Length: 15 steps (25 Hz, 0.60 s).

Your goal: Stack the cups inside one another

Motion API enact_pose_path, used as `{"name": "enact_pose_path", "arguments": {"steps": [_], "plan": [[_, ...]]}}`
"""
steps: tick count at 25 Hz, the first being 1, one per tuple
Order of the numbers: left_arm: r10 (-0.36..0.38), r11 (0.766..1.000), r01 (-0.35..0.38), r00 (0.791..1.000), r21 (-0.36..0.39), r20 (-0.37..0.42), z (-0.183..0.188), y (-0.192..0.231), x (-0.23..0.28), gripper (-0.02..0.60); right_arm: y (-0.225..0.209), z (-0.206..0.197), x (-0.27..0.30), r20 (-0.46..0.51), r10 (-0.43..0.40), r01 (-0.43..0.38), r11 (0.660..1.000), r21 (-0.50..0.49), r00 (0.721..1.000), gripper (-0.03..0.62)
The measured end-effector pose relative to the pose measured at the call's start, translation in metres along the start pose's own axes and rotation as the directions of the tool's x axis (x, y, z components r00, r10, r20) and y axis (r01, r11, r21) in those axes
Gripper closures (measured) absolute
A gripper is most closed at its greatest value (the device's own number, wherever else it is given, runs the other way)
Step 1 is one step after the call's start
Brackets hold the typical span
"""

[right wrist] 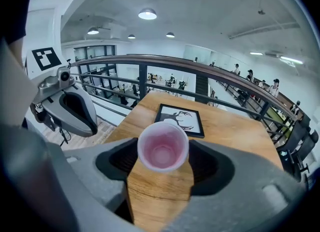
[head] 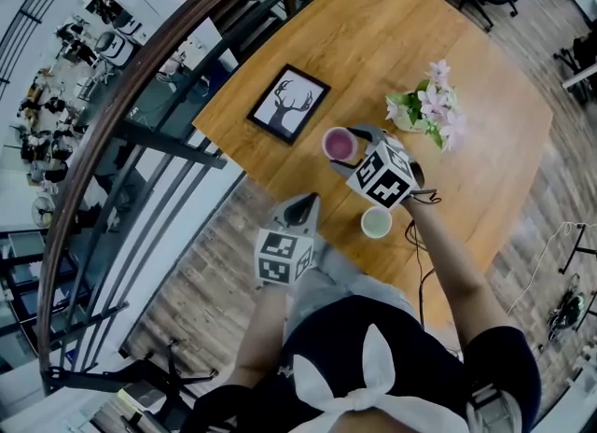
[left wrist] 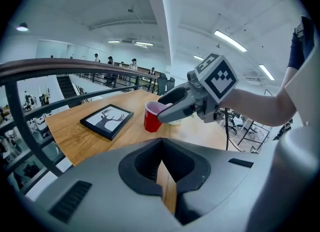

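right gripper is clamped on the red plastic cup w/ a pale pinkish inside, one jaw each side of the rim. cup's upright, just beside the black-framed deer picture on the round wooden table. left gripper is squeezed closed w/ nothing in it, at the table edge nearest the picture. small pale green cup stands farther from the picture, past the red one. pink flowers in a white pot sit well apart from the picture.
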<state>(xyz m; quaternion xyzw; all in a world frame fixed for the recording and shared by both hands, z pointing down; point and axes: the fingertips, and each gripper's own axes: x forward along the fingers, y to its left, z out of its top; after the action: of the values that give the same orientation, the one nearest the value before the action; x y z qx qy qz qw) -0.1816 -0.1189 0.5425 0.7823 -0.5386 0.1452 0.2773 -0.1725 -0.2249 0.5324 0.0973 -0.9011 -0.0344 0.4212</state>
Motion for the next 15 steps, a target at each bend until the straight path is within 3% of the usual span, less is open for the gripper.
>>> {"name": "enact_pose_path", "arguments": {"steps": [15], "plan": [[0.02, 1.0, -0.021, 0.999, 0.021, 0.037, 0.01, -0.018, -0.027, 0.566, 0.017, 0.037, -0.071, 0.139, -0.057, 0.064, 0.997, -0.042, 0.989, 0.278]]}}
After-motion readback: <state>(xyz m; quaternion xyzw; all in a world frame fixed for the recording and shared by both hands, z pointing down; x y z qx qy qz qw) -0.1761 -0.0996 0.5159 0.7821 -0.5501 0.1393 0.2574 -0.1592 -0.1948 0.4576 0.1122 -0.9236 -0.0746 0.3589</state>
